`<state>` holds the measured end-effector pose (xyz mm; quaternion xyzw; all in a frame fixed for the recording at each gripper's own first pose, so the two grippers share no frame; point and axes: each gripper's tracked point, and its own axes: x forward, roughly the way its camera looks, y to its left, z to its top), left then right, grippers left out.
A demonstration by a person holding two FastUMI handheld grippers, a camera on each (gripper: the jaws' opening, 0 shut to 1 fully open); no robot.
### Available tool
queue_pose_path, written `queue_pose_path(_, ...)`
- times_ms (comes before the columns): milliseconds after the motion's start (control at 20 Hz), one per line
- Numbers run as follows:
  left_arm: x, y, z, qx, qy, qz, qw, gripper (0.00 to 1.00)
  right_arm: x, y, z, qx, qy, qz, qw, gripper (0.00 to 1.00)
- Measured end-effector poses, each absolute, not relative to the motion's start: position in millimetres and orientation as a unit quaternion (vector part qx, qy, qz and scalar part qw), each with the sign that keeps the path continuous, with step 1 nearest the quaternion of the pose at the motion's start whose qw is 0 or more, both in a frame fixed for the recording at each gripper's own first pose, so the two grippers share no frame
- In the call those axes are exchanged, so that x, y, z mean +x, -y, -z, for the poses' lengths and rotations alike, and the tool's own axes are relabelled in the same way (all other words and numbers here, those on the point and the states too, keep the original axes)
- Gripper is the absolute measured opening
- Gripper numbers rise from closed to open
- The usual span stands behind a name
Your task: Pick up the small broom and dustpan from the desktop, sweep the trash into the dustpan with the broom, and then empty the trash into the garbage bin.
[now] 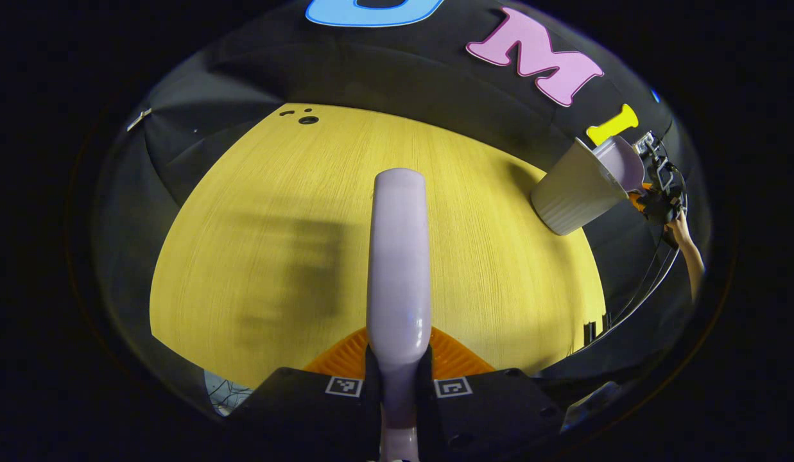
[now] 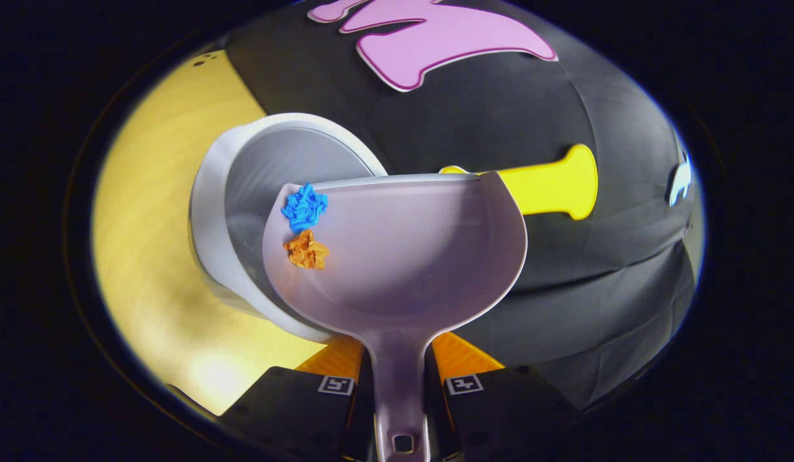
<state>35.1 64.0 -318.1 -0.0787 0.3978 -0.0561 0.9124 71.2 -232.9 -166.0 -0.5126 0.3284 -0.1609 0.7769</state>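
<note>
At centre frame of the right gripper view, the right tongs clamp the dustpan handle, tipping it over the garbage bin so the blue scrap and orange scrap can slide out. The left tongs grip the broom above the worktop.

A yellow wood-grain table carries a pale ribbed bin that stands near its far right edge. Small dark holes mark the table's far left corner.
</note>
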Motion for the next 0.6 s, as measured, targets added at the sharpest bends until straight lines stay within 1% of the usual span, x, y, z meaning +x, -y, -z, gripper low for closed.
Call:
queue_pose_path(100,34,-70,319,-0.054,-0.397,0.05,0.915,0.26,74,225,163,-0.553,-0.314,0.154,0.756,0.33)
queue_pose_path(150,34,-70,320,-0.046,-0.396,0.051,0.915,0.27,73,226,161,-0.572,-0.311,0.151,0.744,0.37)
queue_pose_path(300,33,-64,323,-0.047,-0.405,0.063,0.911,0.26,80,220,158,-0.624,-0.3,0.139,0.708,0.37)
queue_pose_path(350,33,-63,324,-0.047,-0.406,0.065,0.91,0.28,82,220,156,-0.639,-0.297,0.135,0.697,0.37)
queue_pose_path(450,35,-62,325,-0.048,-0.406,0.067,0.91,0.24,80,224,153,-0.658,-0.29,0.128,0.683,0.37)
queue_pose_path(500,36,-60,324,-0.053,-0.403,0.069,0.911,0.26,79,227,152,-0.665,-0.29,0.126,0.676,0.33)
queue_pose_path(550,38,-55,323,-0.061,-0.401,0.074,0.911,0.25,80,227,151,-0.672,-0.289,0.124,0.67,0.33)
queue_pose_path(600,40,-53,322,-0.064,-0.4,0.077,0.911,0.26,80,225,151,-0.679,-0.288,0.121,0.665,0.37)
